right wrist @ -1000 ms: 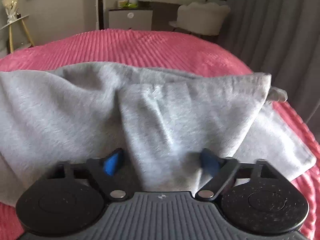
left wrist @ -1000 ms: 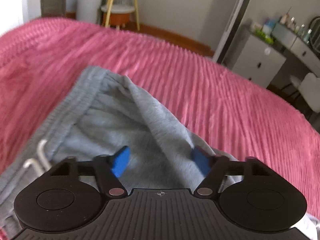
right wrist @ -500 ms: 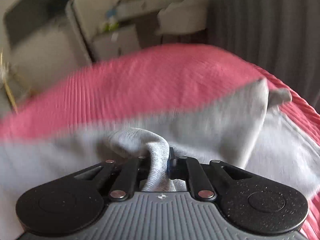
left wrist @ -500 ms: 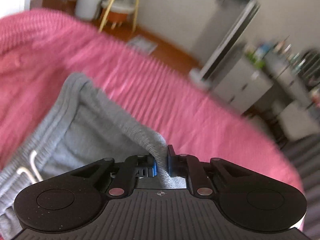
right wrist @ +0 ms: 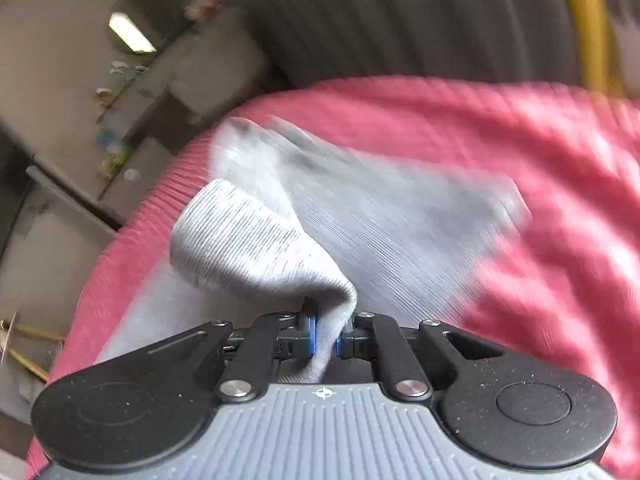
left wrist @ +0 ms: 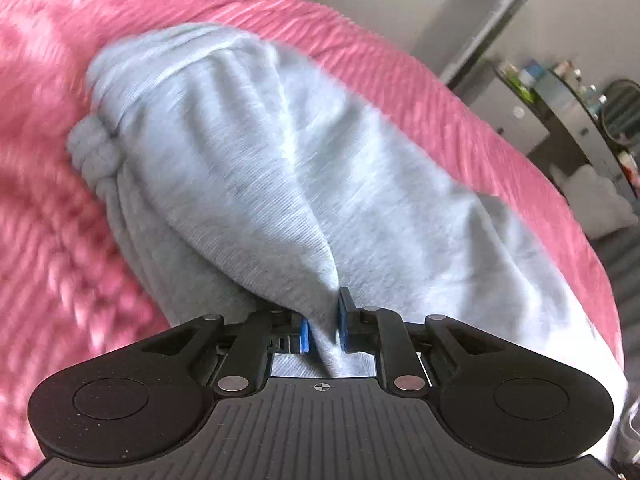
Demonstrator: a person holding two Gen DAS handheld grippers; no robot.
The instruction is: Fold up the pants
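Grey sweatpants [left wrist: 256,168] lie on a pink ribbed bedspread [left wrist: 48,240]. My left gripper [left wrist: 323,330] is shut on a pinched fold of the grey fabric, which stretches away from the blue pads toward a bunched ribbed edge [left wrist: 90,152] at the far left. My right gripper [right wrist: 325,336] is shut on another fold of the pants [right wrist: 380,216], with a ribbed loop of cloth [right wrist: 248,244] rising over the left finger. Both views are blurred by motion.
The pink bedspread [right wrist: 540,184] fills most of both views. A grey dresser with bottles [left wrist: 560,108] stands beyond the bed's right edge. In the right wrist view a dark curtain [right wrist: 400,12], a shelf unit [right wrist: 120,92] and a yellow pole [right wrist: 588,24] lie behind the bed.
Both grippers went from open over the pants to shut on folds of the fabric. Since then they have lifted and swung with the cloth, and the views have rotated.
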